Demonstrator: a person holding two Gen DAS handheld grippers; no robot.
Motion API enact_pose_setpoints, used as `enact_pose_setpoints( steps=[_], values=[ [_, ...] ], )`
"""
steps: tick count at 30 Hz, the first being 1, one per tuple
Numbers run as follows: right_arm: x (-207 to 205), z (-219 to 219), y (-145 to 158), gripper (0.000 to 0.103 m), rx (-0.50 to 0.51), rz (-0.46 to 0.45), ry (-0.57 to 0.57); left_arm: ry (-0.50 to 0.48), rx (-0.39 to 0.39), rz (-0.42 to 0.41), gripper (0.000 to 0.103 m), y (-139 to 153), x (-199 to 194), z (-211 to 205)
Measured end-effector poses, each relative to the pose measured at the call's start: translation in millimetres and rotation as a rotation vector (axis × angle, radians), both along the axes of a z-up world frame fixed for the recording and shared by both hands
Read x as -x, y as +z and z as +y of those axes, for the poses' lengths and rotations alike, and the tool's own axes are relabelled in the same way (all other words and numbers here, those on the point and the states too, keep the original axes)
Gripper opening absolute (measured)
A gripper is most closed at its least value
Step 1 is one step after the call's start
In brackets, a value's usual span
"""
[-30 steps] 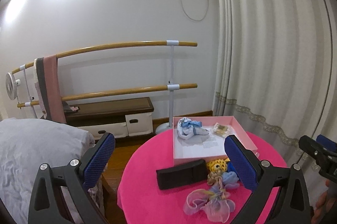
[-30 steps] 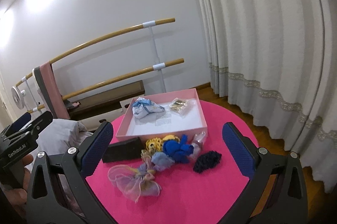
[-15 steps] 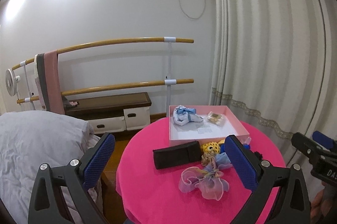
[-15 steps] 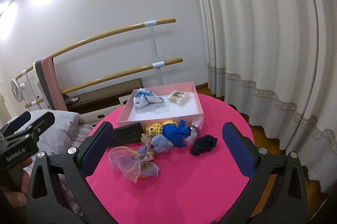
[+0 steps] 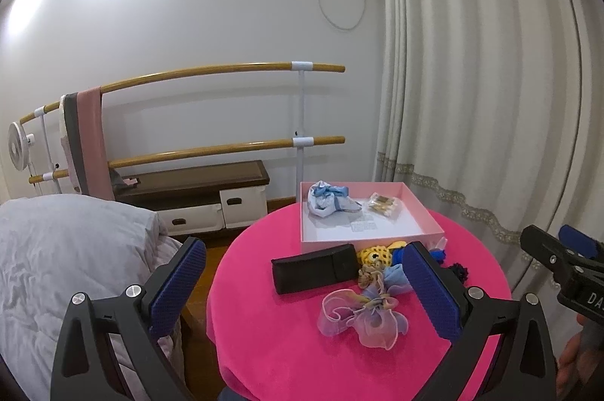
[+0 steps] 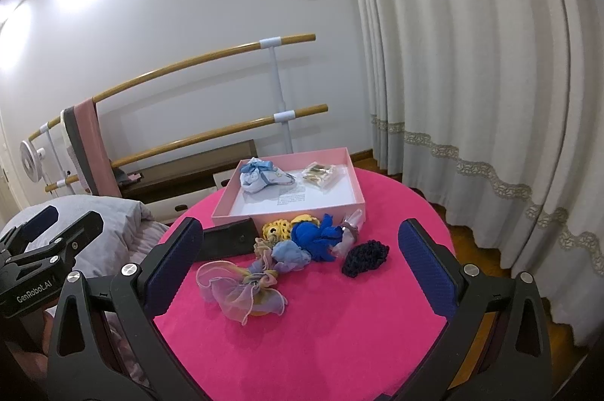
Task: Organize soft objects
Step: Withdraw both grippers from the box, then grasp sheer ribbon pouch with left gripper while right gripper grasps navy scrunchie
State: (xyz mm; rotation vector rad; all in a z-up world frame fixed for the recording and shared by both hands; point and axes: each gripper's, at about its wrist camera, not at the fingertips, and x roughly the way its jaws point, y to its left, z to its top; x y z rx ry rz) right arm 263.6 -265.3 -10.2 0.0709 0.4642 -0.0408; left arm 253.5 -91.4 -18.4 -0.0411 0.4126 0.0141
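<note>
Both grippers spread wide, empty; pastel scrunchie [image 6: 241,291] lies just ahead of right gripper [image 6: 302,272], nearer it than left gripper [image 5: 304,291].

Bare pink tablecloth [image 6: 339,337] lies open nearside; hair ties [image 6: 298,246] crowd the box [image 6: 287,212] front.

The left gripper [image 5: 304,282] and right gripper [image 6: 302,263] both hang above the table, side by side, jaws spread wide and holding nothing.
</note>
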Motion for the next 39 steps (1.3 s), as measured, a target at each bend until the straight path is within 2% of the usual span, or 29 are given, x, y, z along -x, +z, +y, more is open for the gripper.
enact_pose_setpoints(
  steps=[11, 22, 29, 39],
  values=[
    [-12, -15, -13, 0.103, 0.003, 0.053, -0.04, -0.013, 0.023, 0.08, 0.103, -12, -6, 7],
    [-45, -46, -58, 0.103, -0.011, 0.189, -0.1, -0.079, 0.007, 0.224, 0.103, -38, -46, -9],
    [-67, -59, -82, 0.103, -0.017, 0.26, -0.117, -0.132, 0.009, 0.318, 0.103, -66, -84, -24],
    [-99, -77, -121, 0.103, -0.033, 0.36, -0.139, -0.178, -0.004, 0.435, 0.103, -124, -145, -51]
  ],
)
